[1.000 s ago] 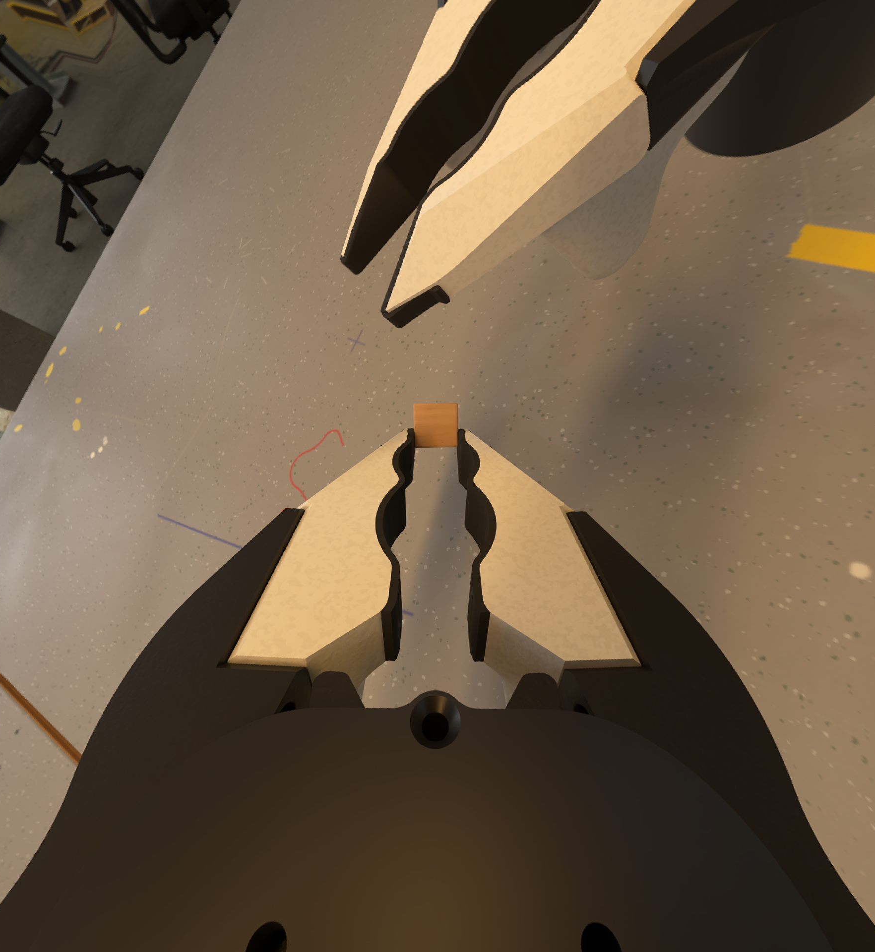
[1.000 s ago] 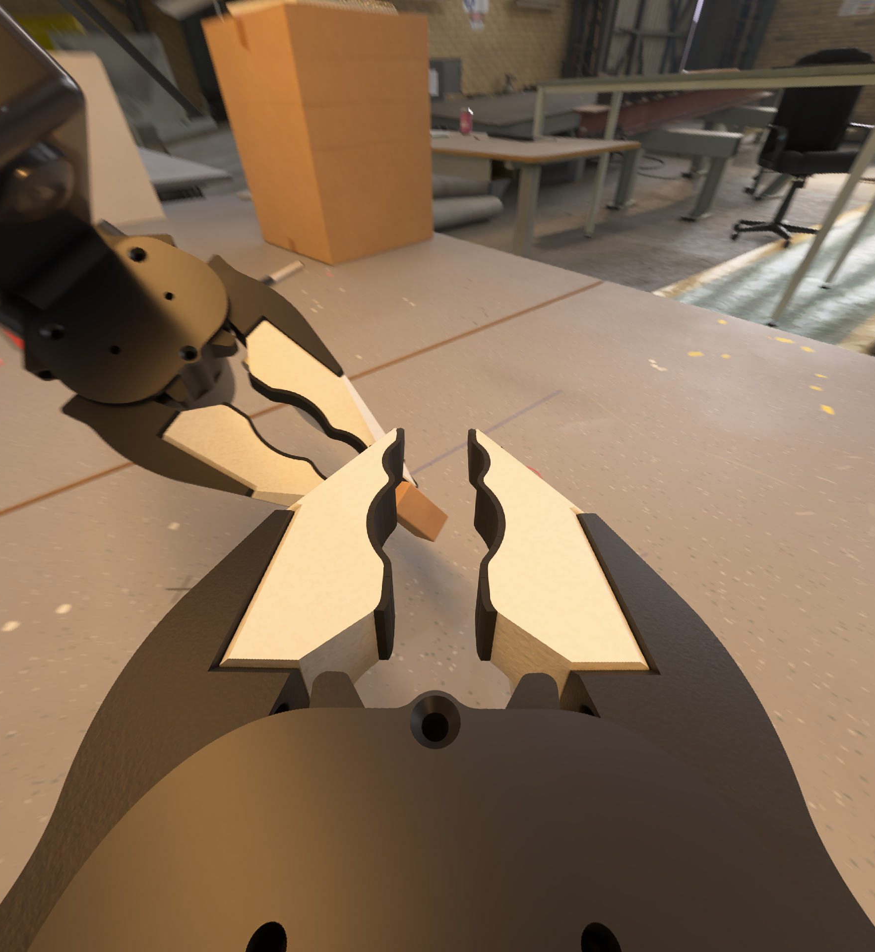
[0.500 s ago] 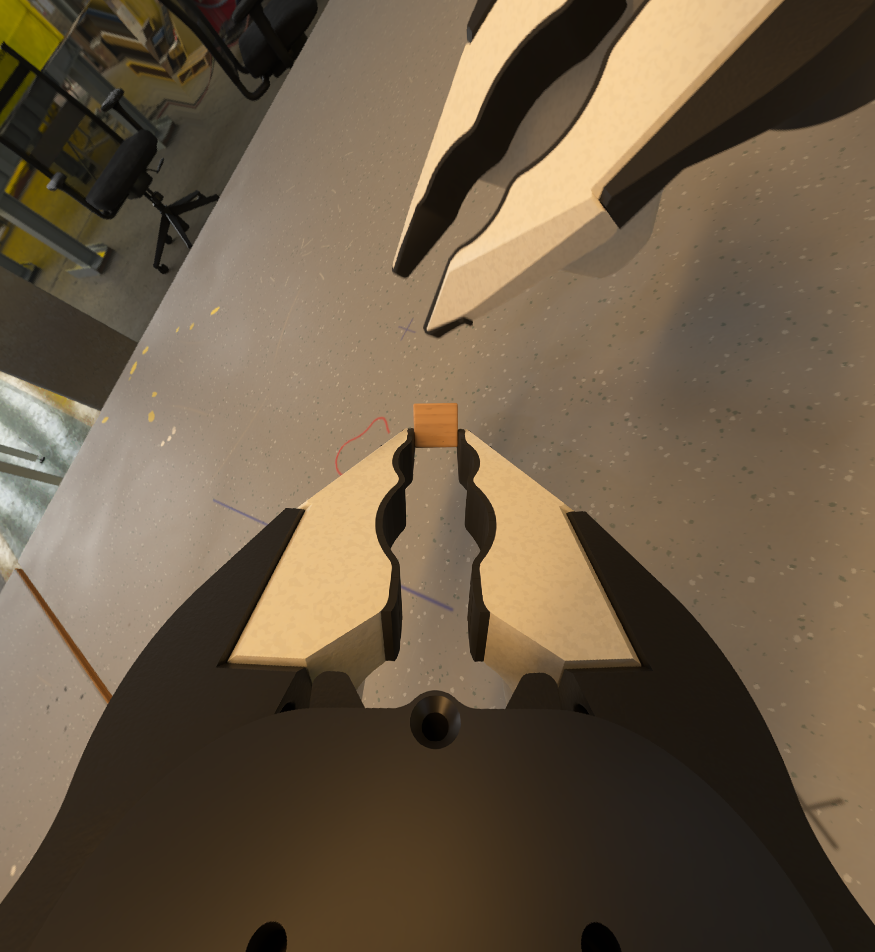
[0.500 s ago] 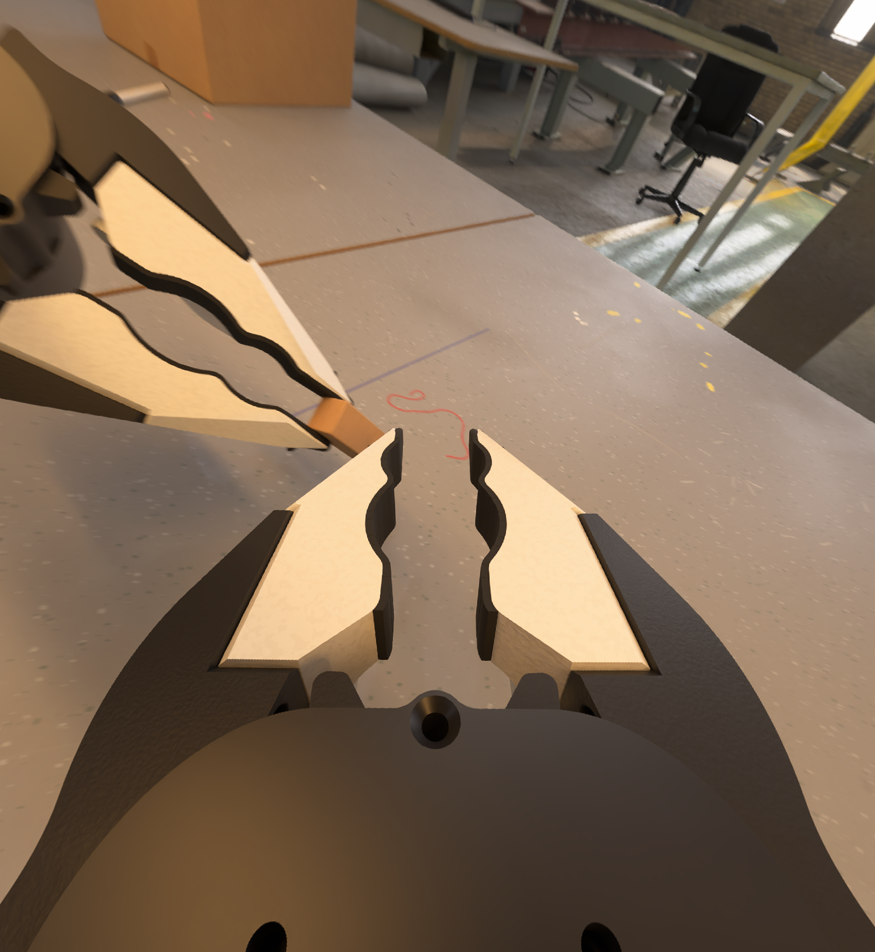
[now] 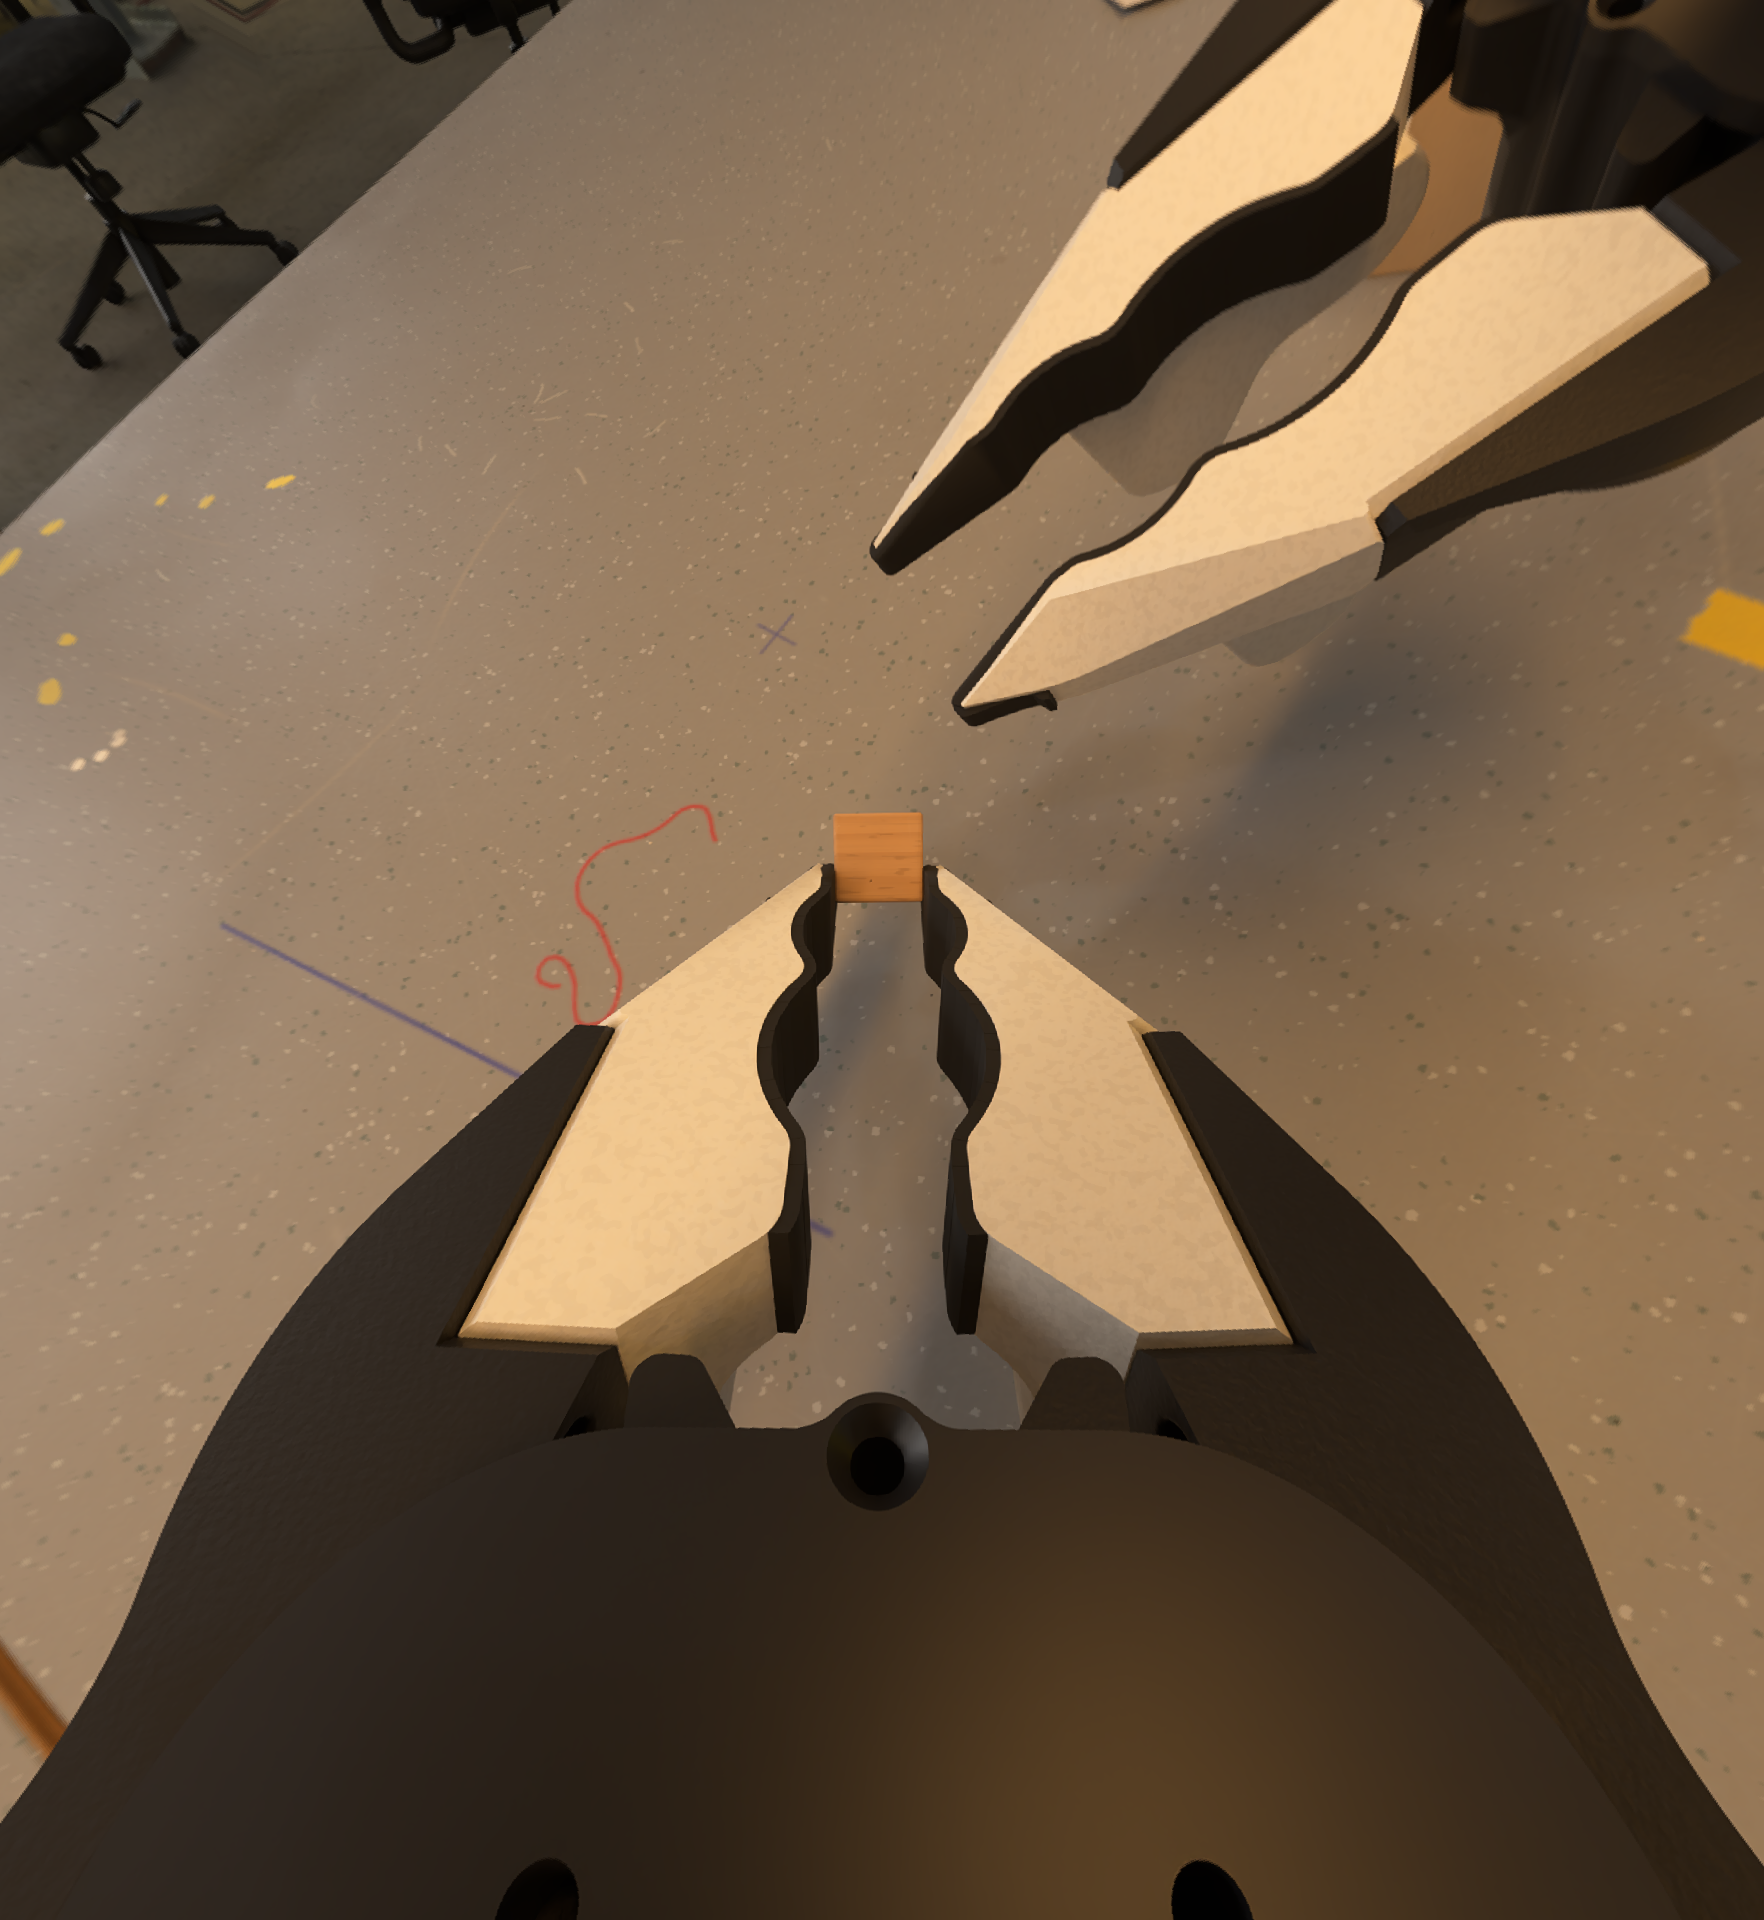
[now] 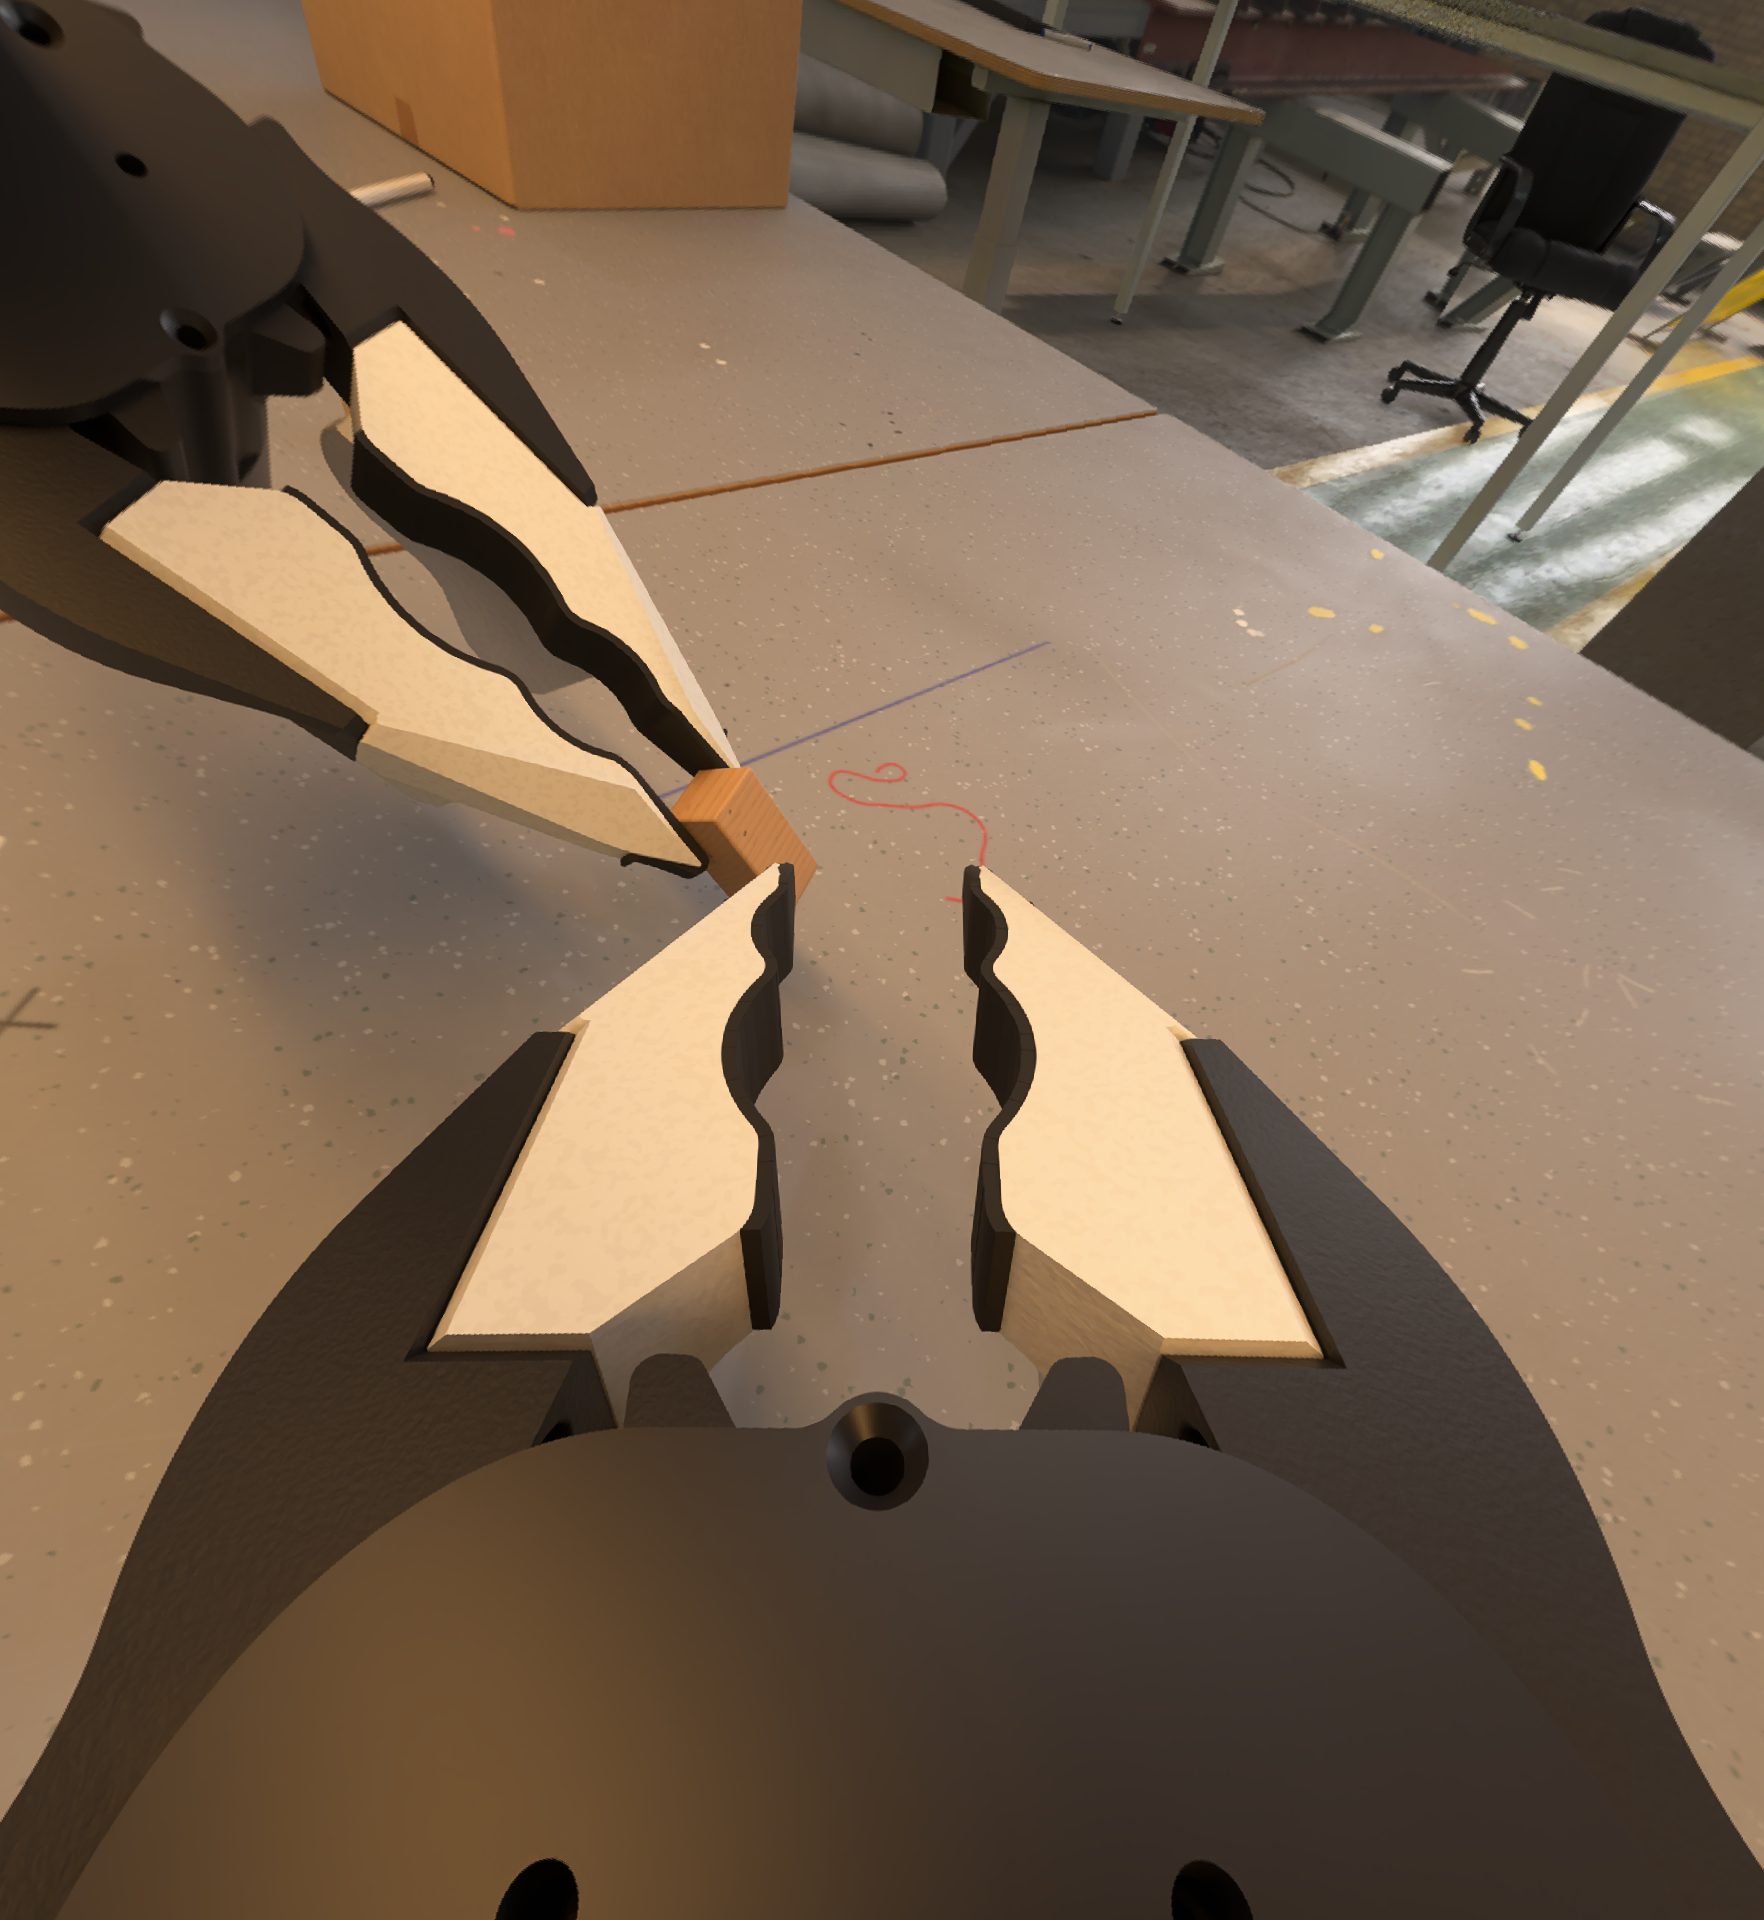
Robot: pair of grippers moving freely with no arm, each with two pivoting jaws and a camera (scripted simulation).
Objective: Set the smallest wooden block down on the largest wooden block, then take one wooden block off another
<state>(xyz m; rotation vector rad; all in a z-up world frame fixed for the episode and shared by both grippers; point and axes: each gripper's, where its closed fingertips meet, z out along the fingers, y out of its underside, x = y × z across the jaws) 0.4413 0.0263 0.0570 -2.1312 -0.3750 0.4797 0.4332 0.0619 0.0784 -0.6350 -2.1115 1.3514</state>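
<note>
A small orange-brown wooden block [image 5: 877, 857] is pinched between the tips of my left gripper [image 5: 877, 881], which is shut on it a little above the grey speckled table [image 5: 442, 727]. In the right wrist view the same block [image 6: 743, 826] sits at the tips of the left gripper [image 6: 709, 821], just left of my right gripper's left fingertip. My right gripper [image 6: 876, 883] is open and empty, low over the table. It also shows in the left wrist view [image 5: 925, 636], beyond the block and to the right. No other wooden block is in view.
A big cardboard box [image 6: 566, 94] stands on the table's far side with a small grey cylinder [image 6: 390, 189] beside it. The table edge [image 6: 1377, 499] runs diagonally on the right, with an office chair [image 6: 1543, 208] and benches on the floor beyond. A red scribble [image 6: 909, 805] marks the tabletop.
The left gripper still holds the block. The right gripper has swung to the right in the left wrist view, and its jaws stand slightly wider apart. The block now sits close to its left fingertip.
</note>
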